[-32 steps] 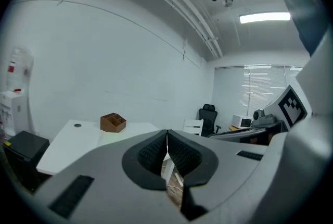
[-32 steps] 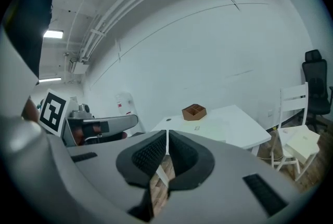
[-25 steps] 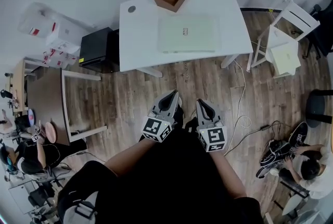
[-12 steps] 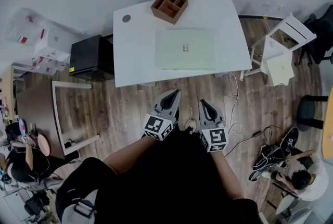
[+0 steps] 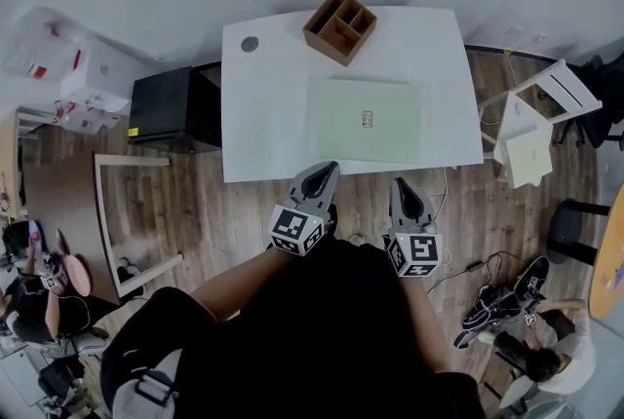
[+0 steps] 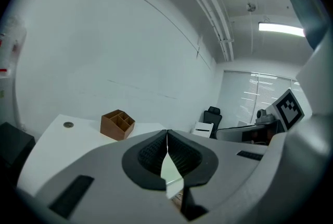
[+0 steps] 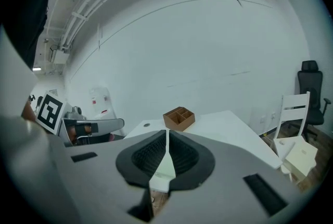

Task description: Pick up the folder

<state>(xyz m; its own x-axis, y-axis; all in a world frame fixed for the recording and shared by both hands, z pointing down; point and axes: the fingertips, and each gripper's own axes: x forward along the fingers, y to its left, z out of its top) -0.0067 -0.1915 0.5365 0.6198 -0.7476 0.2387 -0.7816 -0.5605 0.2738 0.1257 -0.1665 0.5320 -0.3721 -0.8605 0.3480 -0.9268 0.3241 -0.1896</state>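
Note:
A pale green folder [image 5: 366,120] lies flat on the white table [image 5: 263,130], toward its near right part. Both grippers are held side by side just short of the table's near edge. The left gripper [image 5: 328,169] is shut and holds nothing, with its tips over the table's front edge. The right gripper [image 5: 401,182] is also shut and holds nothing, a little short of the edge below the folder. In the left gripper view the jaws [image 6: 166,134] meet and a sliver of folder [image 6: 170,172] shows behind them. The right gripper view shows the same: shut jaws [image 7: 167,134] and folder [image 7: 165,168].
A brown wooden organizer [image 5: 340,25] with compartments stands at the table's far edge, behind the folder. A black cabinet [image 5: 174,100] sits left of the table and a white chair [image 5: 534,120] to its right. Cables [image 5: 468,266] trail on the wood floor. A person [image 5: 541,359] sits at lower right.
Both grippers have travelled forward together to the table's near edge, still shut. The table and folder now lie closer in the head view.

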